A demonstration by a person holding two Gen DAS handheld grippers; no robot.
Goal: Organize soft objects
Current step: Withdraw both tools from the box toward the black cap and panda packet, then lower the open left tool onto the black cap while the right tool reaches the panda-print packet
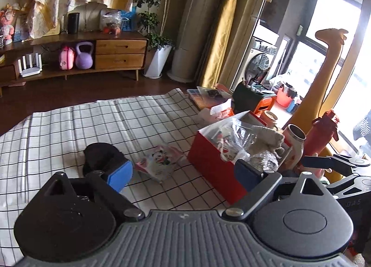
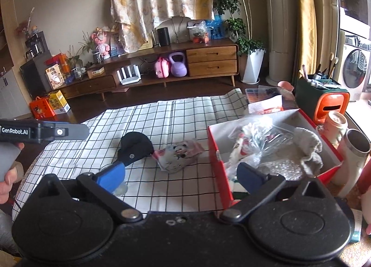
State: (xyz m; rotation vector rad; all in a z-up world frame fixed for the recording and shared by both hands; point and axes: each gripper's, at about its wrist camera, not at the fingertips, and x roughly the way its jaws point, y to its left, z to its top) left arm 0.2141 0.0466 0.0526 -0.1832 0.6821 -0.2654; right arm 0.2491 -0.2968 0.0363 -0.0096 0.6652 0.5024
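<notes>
Both claws stand released and empty above the checked white cloth (image 2: 162, 113) that covers the surface. The left claw (image 1: 183, 174) has its blue pads spread wide with nothing between them, and the right claw (image 2: 180, 174) is the same.

Two soft things lie loose on the cloth: a black fabric piece, perhaps a cap (image 2: 135, 145), and just beside it a small panda-printed pouch in pink and white (image 2: 178, 154). The red cardboard box with a white inside (image 2: 216, 151) stands near the pouch, toward the window side, and holds a crinkled clear plastic bag (image 2: 259, 137) and a grey knitted cloth (image 2: 308, 144).

The step in hand looks like a reach for the next loose item. The pouch is nearer the box, so it seems the sensible pick. A soft pouch folds under pressure, so the claw should come down over its middle with the pads straddling the bulk, then close firmly before lifting. The drop should go into the box's free corner, clear of the plastic bag.
</notes>
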